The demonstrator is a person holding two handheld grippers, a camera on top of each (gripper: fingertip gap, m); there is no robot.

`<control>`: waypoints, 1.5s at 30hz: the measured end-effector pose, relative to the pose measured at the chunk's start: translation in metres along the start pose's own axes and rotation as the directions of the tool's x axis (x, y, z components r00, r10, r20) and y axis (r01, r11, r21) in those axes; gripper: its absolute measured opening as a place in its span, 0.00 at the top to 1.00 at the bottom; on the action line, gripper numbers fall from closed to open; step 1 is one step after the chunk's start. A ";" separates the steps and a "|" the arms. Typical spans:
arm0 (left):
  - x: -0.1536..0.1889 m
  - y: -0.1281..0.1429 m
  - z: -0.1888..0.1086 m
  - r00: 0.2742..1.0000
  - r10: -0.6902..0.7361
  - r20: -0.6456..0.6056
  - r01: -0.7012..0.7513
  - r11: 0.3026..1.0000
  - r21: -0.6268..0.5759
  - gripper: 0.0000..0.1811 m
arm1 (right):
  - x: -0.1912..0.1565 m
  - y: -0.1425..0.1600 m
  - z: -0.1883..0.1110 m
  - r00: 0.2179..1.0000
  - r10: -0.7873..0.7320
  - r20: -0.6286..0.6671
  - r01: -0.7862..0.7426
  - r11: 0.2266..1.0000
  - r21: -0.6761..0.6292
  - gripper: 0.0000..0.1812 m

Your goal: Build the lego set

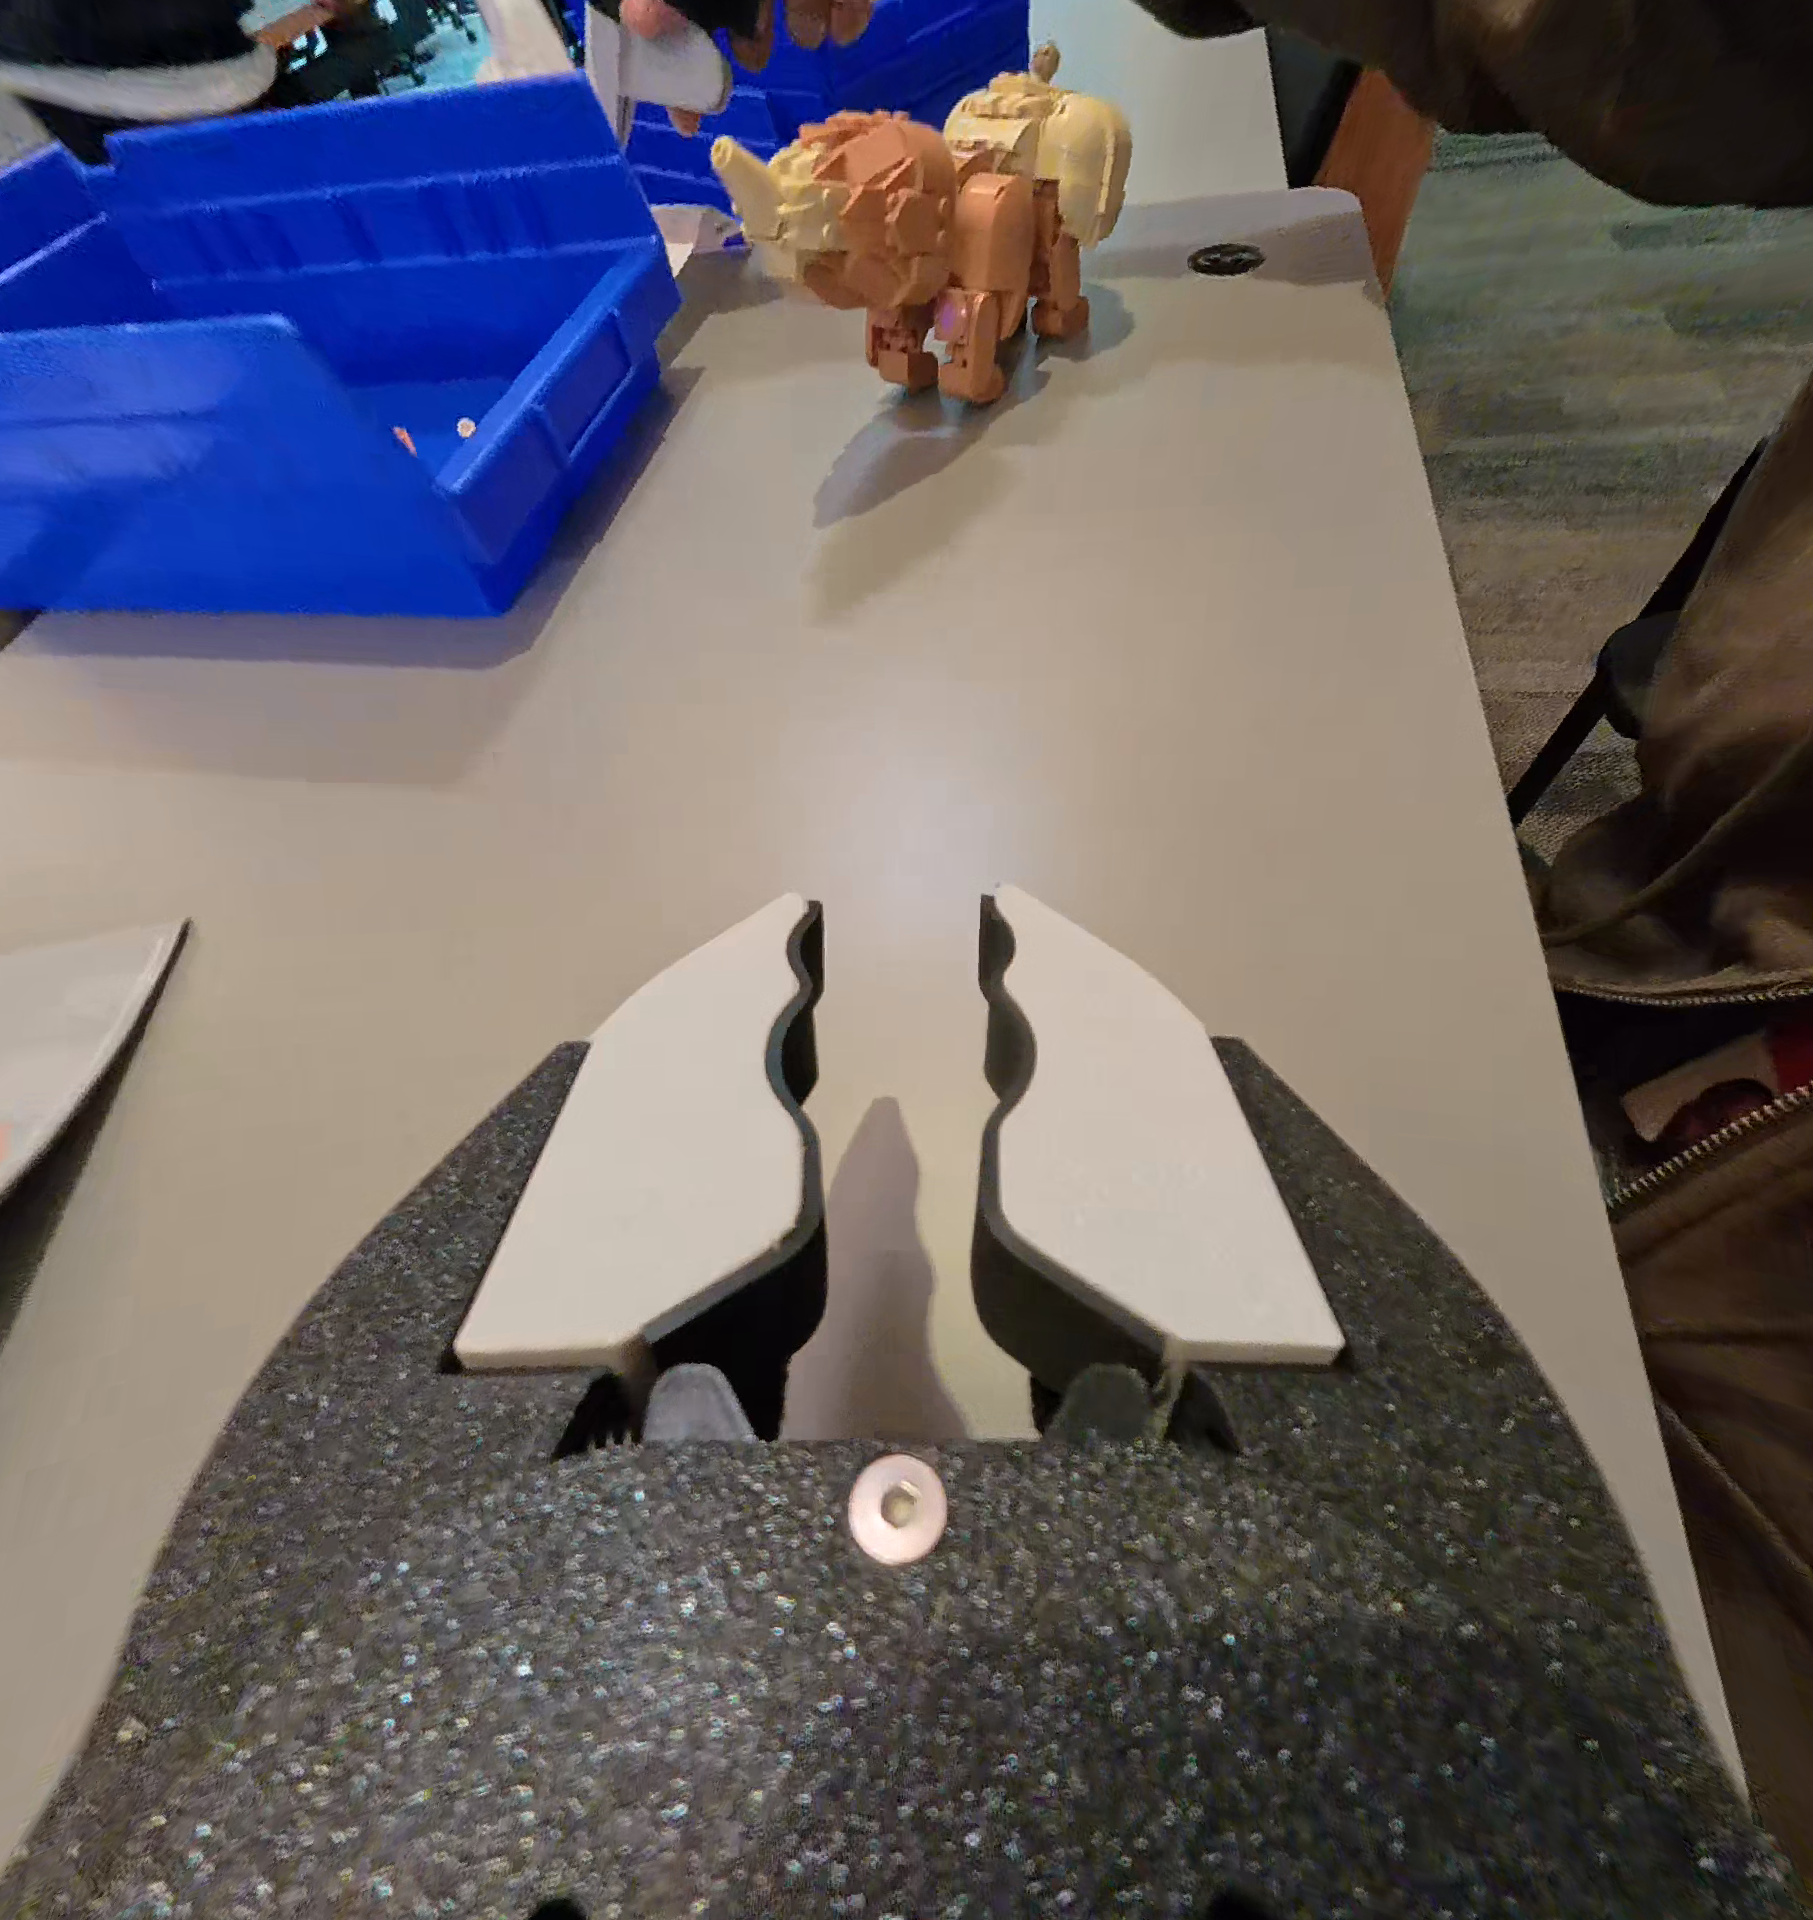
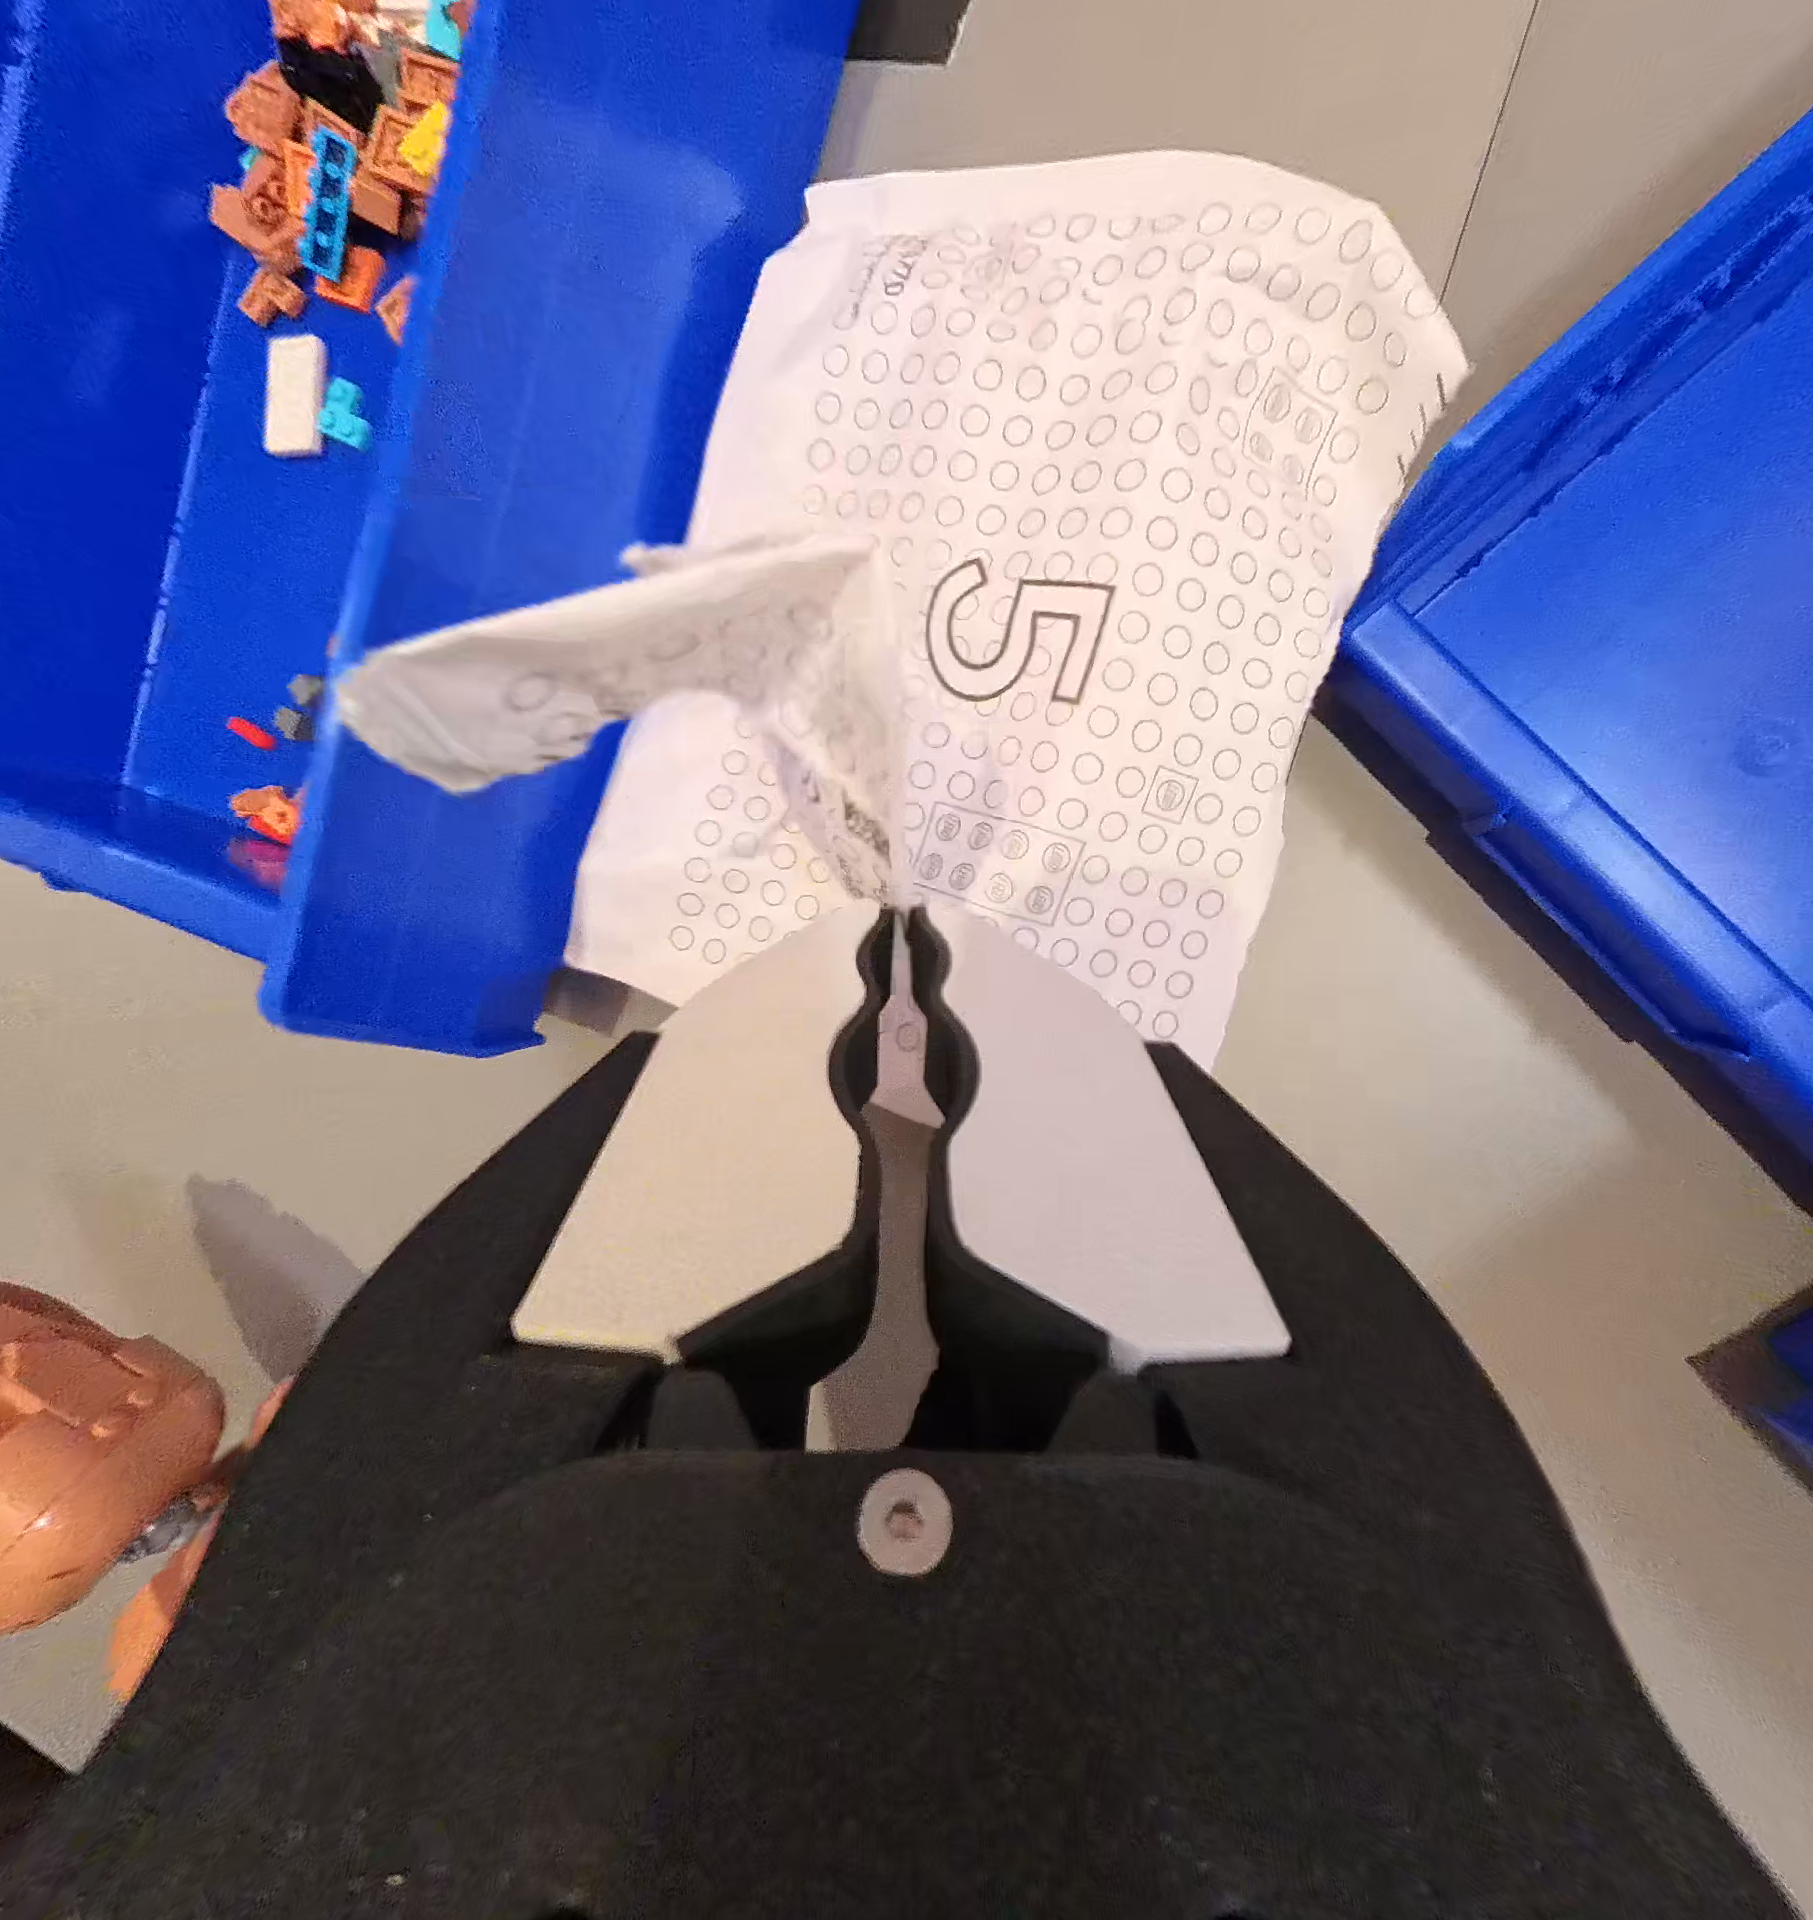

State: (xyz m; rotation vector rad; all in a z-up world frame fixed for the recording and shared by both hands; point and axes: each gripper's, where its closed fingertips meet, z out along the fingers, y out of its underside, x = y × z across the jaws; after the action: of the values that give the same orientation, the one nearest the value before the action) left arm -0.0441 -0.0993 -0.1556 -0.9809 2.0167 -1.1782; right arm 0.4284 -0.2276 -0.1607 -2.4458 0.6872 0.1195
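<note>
While the right claw (image 2: 900,920) pinches the torn bag (image 2: 1037,540) over the bin (image 2: 445,727), the left claw (image 1: 900,914) gapes empty; emptying seems next.

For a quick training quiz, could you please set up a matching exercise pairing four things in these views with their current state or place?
Things:
1. left gripper
2. right gripper
3. lego animal
4. loose bricks

States or places:
a. lying in a blue bin
b. shut on a paper bag
c. open and empty above the table
d. standing on the table

Pairs: 1-c, 2-b, 3-d, 4-a
</note>
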 end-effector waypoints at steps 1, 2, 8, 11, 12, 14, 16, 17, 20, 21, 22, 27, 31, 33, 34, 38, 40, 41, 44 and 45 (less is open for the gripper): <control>-0.001 0.003 -0.002 1.000 -0.013 0.004 0.013 1.000 -0.001 0.84 | 0.002 0.000 0.000 1.000 -0.007 -0.012 0.007 1.000 0.001 0.97; -0.001 0.005 -0.004 1.000 -0.025 0.010 0.025 1.000 -0.002 0.84 | 0.003 0.000 -0.001 1.000 -0.016 -0.021 0.016 1.000 0.007 0.96; -0.005 0.007 -0.019 0.995 -0.078 0.069 0.075 0.996 0.049 0.84 | 0.010 0.003 -0.018 0.984 -0.083 -0.160 0.079 0.996 -0.030 0.71; -0.006 0.009 -0.031 0.987 -0.118 0.111 0.107 0.990 0.096 0.84 | 0.010 -0.001 -0.036 0.964 -0.121 -0.236 0.118 0.993 -0.027 0.66; -0.006 0.010 -0.036 0.984 -0.129 0.126 0.116 0.987 0.109 0.84 | 0.010 -0.003 -0.043 0.953 -0.137 -0.270 0.135 0.991 -0.026 0.65; -0.005 0.014 -0.045 0.976 -0.143 0.164 0.122 0.984 0.130 0.84 | 0.001 -0.007 -0.060 0.939 -0.162 -0.303 0.166 0.986 -0.010 0.63; -0.004 0.014 -0.056 0.969 -0.146 0.201 0.115 0.981 0.159 0.84 | -0.018 -0.013 -0.079 0.931 -0.182 -0.317 0.202 0.979 0.030 0.63; -0.003 0.014 -0.061 0.965 -0.152 0.214 0.116 0.978 0.175 0.84 | -0.033 -0.015 -0.088 0.927 -0.196 -0.319 0.225 0.973 0.056 0.63; 0.002 0.012 -0.072 0.958 -0.178 0.225 0.129 0.968 0.217 0.84 | -0.097 -0.022 -0.113 0.915 -0.275 -0.296 0.328 0.934 0.144 0.65; 0.003 0.012 -0.074 0.956 -0.187 0.227 0.135 0.965 0.226 0.84 | -0.123 -0.021 -0.119 0.903 -0.314 -0.291 0.371 0.914 0.163 0.65; 0.004 0.012 -0.076 0.954 -0.195 0.229 0.141 0.963 0.231 0.84 | -0.149 -0.020 -0.123 0.890 -0.354 -0.287 0.414 0.892 0.180 0.66; 0.010 0.013 -0.077 0.954 -0.201 0.224 0.150 0.962 0.228 0.84 | -0.298 -0.004 -0.103 0.844 -0.515 -0.152 0.534 0.780 0.326 0.70; 0.012 0.013 -0.079 0.950 -0.215 0.227 0.160 0.958 0.237 0.84 | -0.401 0.022 -0.038 0.789 -0.613 -0.034 0.571 0.712 0.409 0.73; 0.013 0.013 -0.082 0.947 -0.224 0.231 0.166 0.955 0.244 0.84 | -0.435 0.033 0.007 0.772 -0.636 0.005 0.575 0.701 0.421 0.74; 0.013 0.013 -0.084 0.943 -0.233 0.238 0.173 0.953 0.250 0.84 | -0.450 0.035 0.029 0.767 -0.642 0.024 0.570 0.697 0.435 0.73; 0.003 0.020 -0.098 0.918 -0.265 0.294 0.189 0.946 0.262 0.84 | -0.481 0.027 0.093 0.734 -0.679 -0.009 0.601 0.642 0.477 0.73; -0.013 0.029 -0.106 0.904 -0.236 0.355 0.165 0.962 0.220 0.83 | -0.488 0.013 0.109 0.714 -0.700 -0.004 0.604 0.614 0.509 0.73; -0.024 0.031 -0.110 0.897 -0.215 0.386 0.150 0.970 0.191 0.82 | -0.492 0.007 0.114 0.707 -0.706 0.024 0.593 0.611 0.525 0.73; -0.069 0.021 -0.118 0.876 -0.152 0.458 0.099 0.986 0.137 0.80 | -0.492 -0.014 0.128 0.708 -0.702 0.073 0.558 0.619 0.552 0.73; -0.088 0.013 -0.119 0.869 -0.137 0.476 0.083 0.988 0.132 0.80 | -0.490 -0.020 0.132 0.714 -0.695 0.083 0.542 0.623 0.564 0.73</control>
State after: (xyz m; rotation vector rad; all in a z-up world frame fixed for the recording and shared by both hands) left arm -0.0926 0.0316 -0.1052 -1.2105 1.5013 -0.9639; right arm 0.0248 0.0805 -0.1441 -1.9453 -0.2894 0.0156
